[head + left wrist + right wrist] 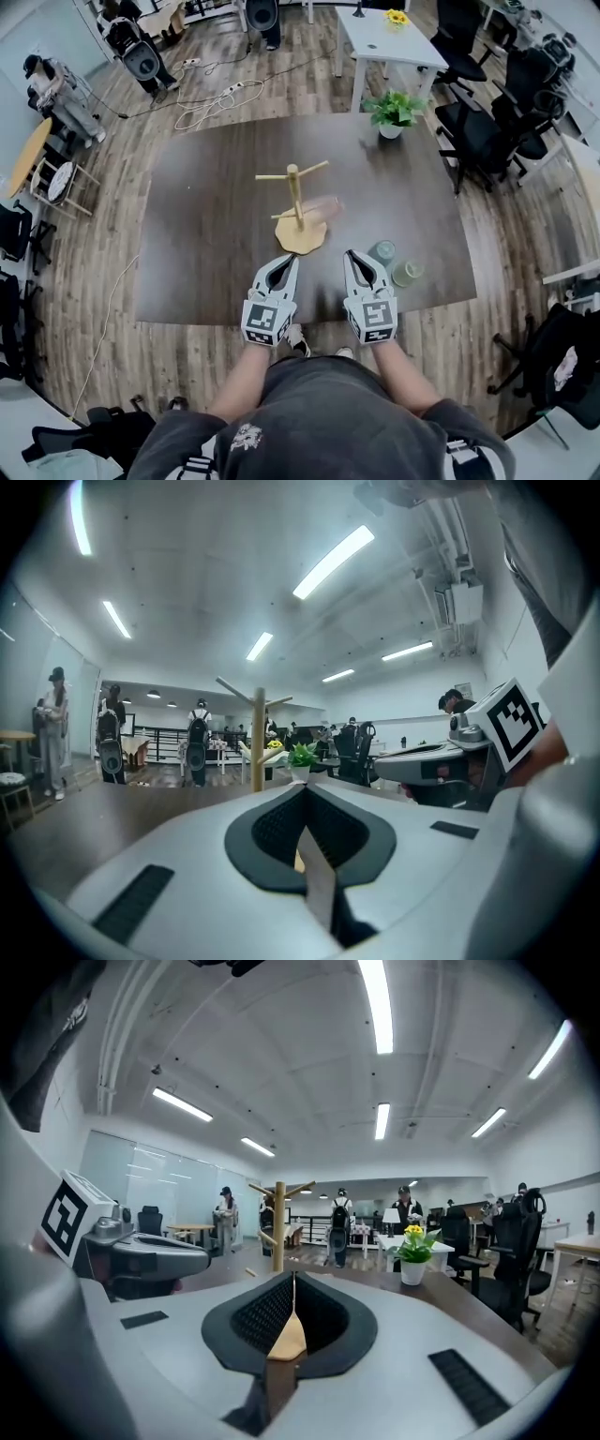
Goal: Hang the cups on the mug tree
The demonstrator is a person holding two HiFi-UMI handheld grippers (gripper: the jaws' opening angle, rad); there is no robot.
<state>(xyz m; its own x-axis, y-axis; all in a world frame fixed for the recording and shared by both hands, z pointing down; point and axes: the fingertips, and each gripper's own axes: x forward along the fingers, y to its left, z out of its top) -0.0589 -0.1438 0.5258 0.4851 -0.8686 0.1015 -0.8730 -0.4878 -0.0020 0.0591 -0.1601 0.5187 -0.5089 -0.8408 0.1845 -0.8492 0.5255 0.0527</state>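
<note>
The wooden mug tree [296, 202] stands mid-table on its round base, with bare pegs at the top. It also shows ahead in the left gripper view [258, 738] and the right gripper view [278, 1227]. A faint pink cup [324, 207] sits just right of its post; I cannot tell whether it hangs or lies. Two pale green cups [383, 250] [407, 273] stand at the front right. My left gripper [289, 261] [302, 794] and right gripper [352, 255] [293, 1279] hover side by side near the table's front edge, both shut with nothing between the fingers.
A potted plant [392, 111] stands at the table's far right edge. Beyond it is a white table [389, 42] with yellow flowers. Office chairs [487, 131] crowd the right side. Cables lie on the floor behind, and people stand at the back.
</note>
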